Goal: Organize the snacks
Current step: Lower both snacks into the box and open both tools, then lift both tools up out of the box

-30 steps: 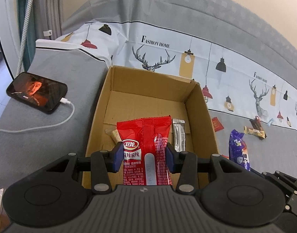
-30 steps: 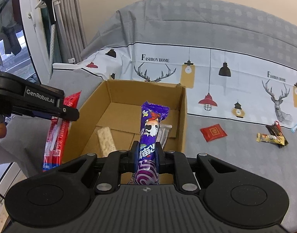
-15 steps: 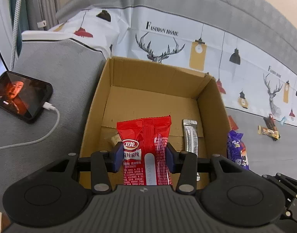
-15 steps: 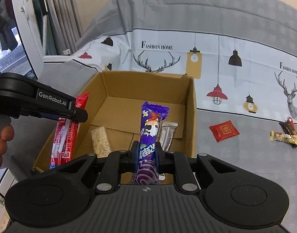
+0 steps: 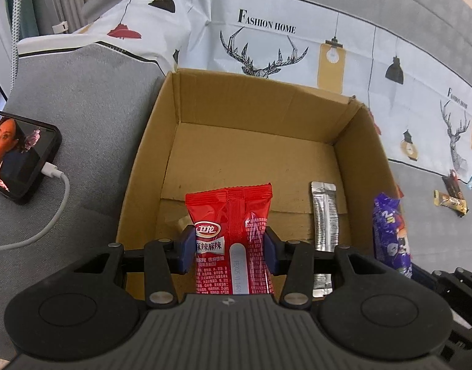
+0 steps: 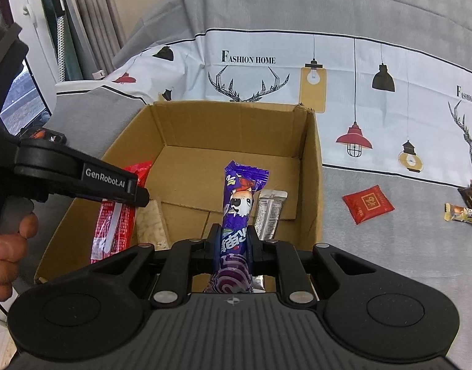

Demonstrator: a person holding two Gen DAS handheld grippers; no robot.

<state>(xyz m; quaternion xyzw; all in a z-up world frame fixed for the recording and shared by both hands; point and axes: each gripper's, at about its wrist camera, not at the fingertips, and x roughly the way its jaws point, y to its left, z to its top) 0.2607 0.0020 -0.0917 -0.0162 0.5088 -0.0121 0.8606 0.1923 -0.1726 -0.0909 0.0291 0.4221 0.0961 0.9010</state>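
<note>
Over the cardboard box (image 5: 362, 160), both grippers carry 1 snack each. Left gripper (image 5: 228, 248) is about half open, pads clamped on the sides of the red snack pack (image 5: 228, 212), which hangs above the box's near-left floor. Right gripper (image 6: 233, 240) is nearly closed, pinching the slim purple snack pack (image 6: 239, 203) above the box's near-middle. Already on the box floor: a silver sachet (image 6: 271, 212) to the right and a pale cracker bar (image 6: 151, 225) to the left. Outside the box, to its right on the grey cover, 1 small red packet (image 6: 367, 203) and 2 more wrappers (image 6: 462, 212) are not yet sorted. Risks, as I judge them: the 2 grippers sit close over the same box, so a simultaneous drop could make them collide or knock the near wall; the purple pack is tall and held low, so it may tip or catch the wall on release; the red pack may land on the cracker bar. Versus 1 second back: both grippers have come lower and further over the box, which fills more of each view; grips unchanged. A phone (image 5: 17, 157) on charge lies left of the box.
</note>
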